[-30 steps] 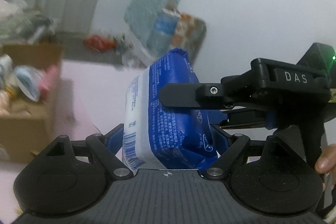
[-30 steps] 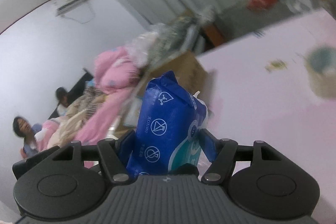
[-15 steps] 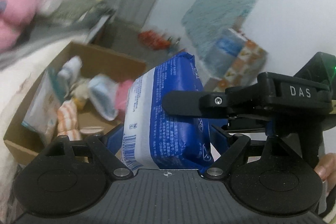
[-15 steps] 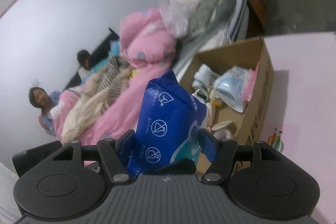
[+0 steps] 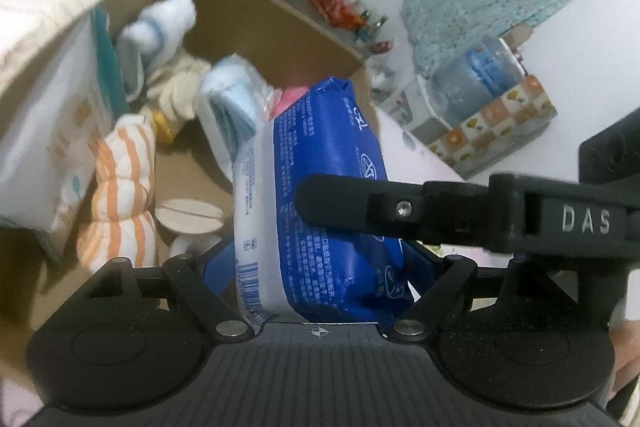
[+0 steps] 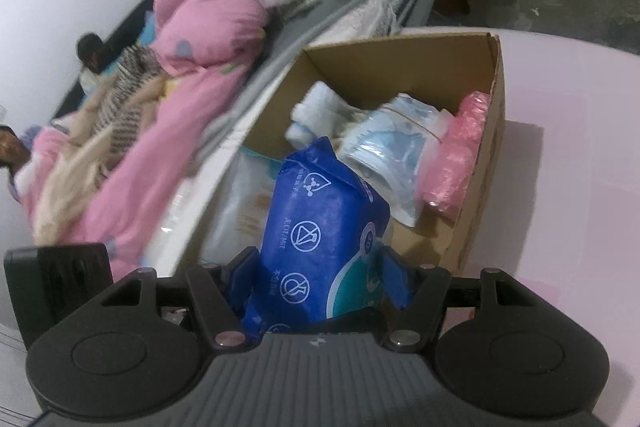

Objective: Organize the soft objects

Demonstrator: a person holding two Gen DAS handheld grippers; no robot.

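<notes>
A blue soft pack [image 5: 320,219] with white printing is held by both grippers. My left gripper [image 5: 312,267] is shut on its lower end. My right gripper [image 6: 320,275] is shut on the same pack [image 6: 320,227]; one of its black fingers [image 5: 360,203] crosses the pack in the left wrist view. The pack hangs over the near part of an open cardboard box [image 6: 496,75] that holds soft items: an orange-striped white cloth [image 5: 120,187], a blue-white packet [image 6: 392,155], a pink packet [image 6: 456,163] and a white cloth [image 5: 160,23].
The box [image 5: 256,27] stands on a pink table [image 6: 568,147] beside a bed with a pink quilt [image 6: 192,67]. A water bottle on a patterned box [image 5: 480,107] stands by the white wall. Red clutter [image 5: 332,7] lies on the floor.
Both grippers have carried the blue pack leftward from above the pink table to above the open cardboard box. The box is now close and fills the view. The grip has not changed.
</notes>
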